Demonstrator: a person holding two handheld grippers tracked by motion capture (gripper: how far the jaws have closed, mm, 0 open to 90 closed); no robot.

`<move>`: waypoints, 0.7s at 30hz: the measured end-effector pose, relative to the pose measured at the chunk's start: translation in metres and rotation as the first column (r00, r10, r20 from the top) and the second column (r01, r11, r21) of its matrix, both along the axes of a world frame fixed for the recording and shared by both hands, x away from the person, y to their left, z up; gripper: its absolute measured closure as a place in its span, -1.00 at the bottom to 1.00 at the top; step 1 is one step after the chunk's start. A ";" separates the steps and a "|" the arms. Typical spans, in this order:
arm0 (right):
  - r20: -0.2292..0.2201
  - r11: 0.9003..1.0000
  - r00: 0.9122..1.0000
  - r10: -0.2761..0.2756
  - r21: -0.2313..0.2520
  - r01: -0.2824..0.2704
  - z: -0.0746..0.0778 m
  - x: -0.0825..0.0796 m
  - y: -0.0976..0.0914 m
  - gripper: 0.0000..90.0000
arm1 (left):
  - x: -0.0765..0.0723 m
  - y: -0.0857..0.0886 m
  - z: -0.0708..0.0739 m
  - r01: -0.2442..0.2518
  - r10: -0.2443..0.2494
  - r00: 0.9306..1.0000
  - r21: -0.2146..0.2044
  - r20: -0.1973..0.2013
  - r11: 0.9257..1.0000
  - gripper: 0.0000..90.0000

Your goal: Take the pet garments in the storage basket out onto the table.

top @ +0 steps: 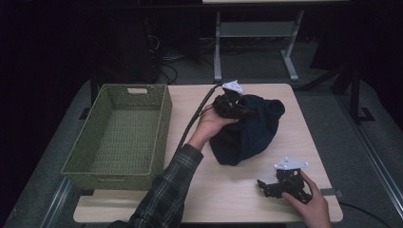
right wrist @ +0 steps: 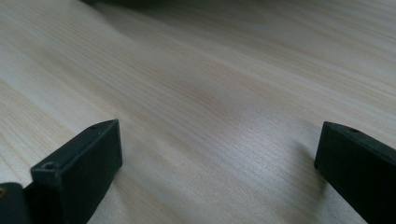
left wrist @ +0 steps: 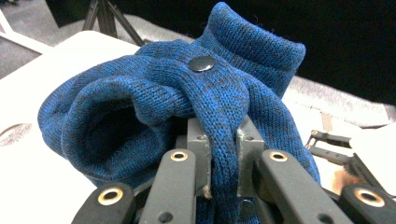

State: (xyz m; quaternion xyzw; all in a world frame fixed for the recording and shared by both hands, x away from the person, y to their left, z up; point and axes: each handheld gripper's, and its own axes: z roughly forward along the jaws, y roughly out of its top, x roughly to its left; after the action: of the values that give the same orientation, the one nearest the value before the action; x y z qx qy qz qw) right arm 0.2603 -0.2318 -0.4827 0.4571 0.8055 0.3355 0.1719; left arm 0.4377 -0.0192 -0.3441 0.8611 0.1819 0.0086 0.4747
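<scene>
Lying crumpled, the blue sweater [top: 249, 128] runs diagonally across the bench [top: 304, 142]; a fold is pinched by the left tongs [top: 233, 105]. The right tongs [top: 273, 185] are rested wide open, empty.

The person's left arm, in a plaid sleeve [top: 164, 194], reaches up from the near edge of the table [top: 209, 204] toward its far middle. The left hand [top: 209, 124] wraps the left gripper [top: 233, 105], whose jaws are pinched tight on a fold of blue knit fabric [left wrist: 219, 154]; a cable [top: 195, 118] trails back from it along the forearm. The right hand [top: 309, 202] rests at the table's near right corner, holding the right gripper [top: 280, 183] low over the wood, pointing left, its two black jaws spread wide apart with bare tabletop between them.
</scene>
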 end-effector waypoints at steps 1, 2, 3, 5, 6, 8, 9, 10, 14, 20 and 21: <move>-0.001 1.000 1.000 0.000 0.000 0.000 0.000 0.000 0.000 -0.99 | 0.000 -0.004 -0.003 0.004 -0.004 1.000 0.009 -0.001 1.000 0.79; -0.001 1.000 1.000 0.000 0.000 0.000 0.000 0.000 0.000 -0.99 | 0.000 -0.007 -0.007 0.004 -0.004 1.000 0.015 -0.004 1.000 0.78; -0.001 1.000 1.000 0.001 0.000 -0.001 0.000 0.000 0.000 -0.99 | 0.000 -0.010 -0.011 0.006 -0.006 1.000 0.024 -0.005 1.000 0.78; -0.002 1.000 1.000 0.001 0.000 -0.001 0.000 0.000 0.000 -0.99 | 0.001 -0.016 -0.019 0.005 -0.004 1.000 0.033 -0.015 0.999 0.78; -0.001 1.000 1.000 0.000 0.000 0.000 0.000 0.000 0.000 -0.99 | 0.002 -0.018 -0.021 0.006 -0.005 1.000 0.042 -0.020 0.999 0.78; 0.000 1.000 1.000 0.000 0.000 0.000 0.000 0.000 0.000 -0.99 | 0.004 -0.023 -0.030 0.003 -0.001 1.000 0.059 -0.031 0.998 0.78; -0.001 1.000 1.000 0.000 0.000 0.000 0.000 0.000 0.000 -0.99 | 0.004 -0.026 -0.034 0.002 0.001 0.999 0.065 -0.037 0.998 0.78; -0.001 1.000 1.000 0.000 0.001 0.000 0.000 0.000 0.000 -0.99 | 0.005 -0.027 -0.037 0.002 0.001 0.999 0.069 -0.041 0.998 0.78; 0.000 1.000 1.000 0.001 -0.001 -0.001 0.000 0.000 0.000 -0.99 | 0.006 -0.035 -0.052 0.007 -0.002 0.999 0.100 -0.048 0.995 0.73; -0.001 1.000 1.000 0.002 -0.001 -0.002 0.000 0.000 0.000 -0.99 | 0.007 -0.037 -0.057 -0.018 0.023 0.999 0.145 -0.033 0.989 0.47; 0.000 1.000 1.000 0.002 -0.001 -0.002 0.000 0.000 0.000 -0.99 | 0.008 -0.036 -0.057 -0.023 0.028 0.999 0.149 -0.028 0.989 0.41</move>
State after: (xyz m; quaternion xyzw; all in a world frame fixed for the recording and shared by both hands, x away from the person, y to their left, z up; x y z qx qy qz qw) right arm 0.2602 -0.2318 -0.4828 0.4565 0.8060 0.3354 0.1717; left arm 0.4453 -0.0554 -0.4015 0.8917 0.1990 0.0151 0.4063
